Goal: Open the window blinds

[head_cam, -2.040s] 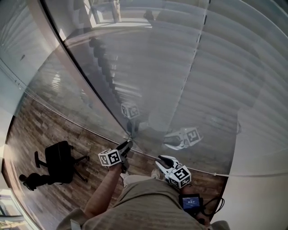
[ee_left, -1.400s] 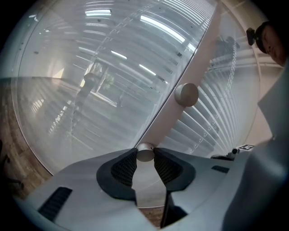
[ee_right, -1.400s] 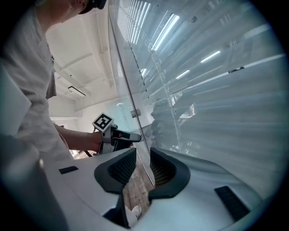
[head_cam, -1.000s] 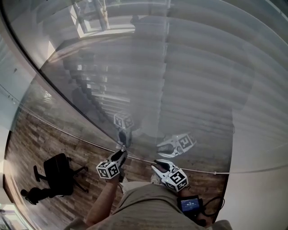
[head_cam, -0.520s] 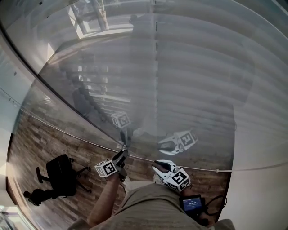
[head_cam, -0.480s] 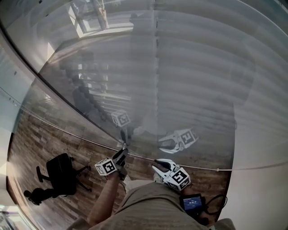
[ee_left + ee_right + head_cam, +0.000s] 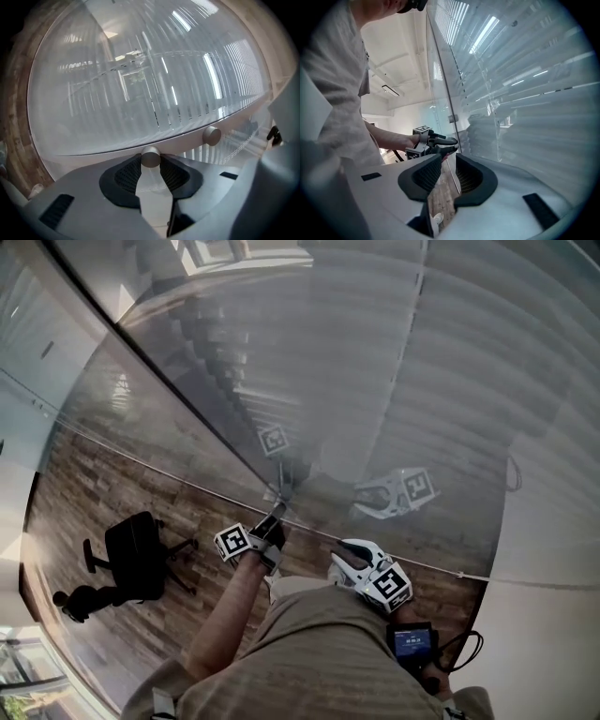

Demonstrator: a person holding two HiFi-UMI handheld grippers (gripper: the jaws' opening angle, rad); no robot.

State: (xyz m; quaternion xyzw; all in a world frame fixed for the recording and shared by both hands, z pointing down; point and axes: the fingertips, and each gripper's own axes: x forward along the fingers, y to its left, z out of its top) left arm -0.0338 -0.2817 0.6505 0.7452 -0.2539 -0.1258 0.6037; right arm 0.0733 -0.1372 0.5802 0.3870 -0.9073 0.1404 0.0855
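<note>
The white horizontal-slat window blinds (image 7: 450, 381) are hanging behind a clear glass pane (image 7: 187, 427) right in front of the person, filling most of the head view and running down to a white frame rail (image 7: 187, 136) along their lower edge; the left tongs (image 7: 274, 514) are reaching up against that rail at the foot of the glass, and in the left gripper view the left tongs (image 7: 151, 161) are clamping a round silvery metal knob (image 7: 151, 157) squarely between both ribbed black pads (image 7: 127, 174), the knob standing out from the rail just below the slats (image 7: 140, 93); a second silvery knob (image 7: 212, 135) is sitting further along the same rail, apart from the tongs; the right tongs (image 7: 339, 557) are hovering just beside the left ones, lower and nearer the person's body, not touching the glass; in the right gripper view the right tongs (image 7: 448, 164) are standing apart with nothing between them, only the brown wooden plank floor (image 7: 440, 201) showing through the gap, while the blinds (image 7: 534, 93) are rising to their right and the left tongs (image 7: 440, 139) are showing ahead at the pane's edge; a black office chair (image 7: 136, 554) is standing on the floor (image 7: 84, 493) well off to the left.
</note>
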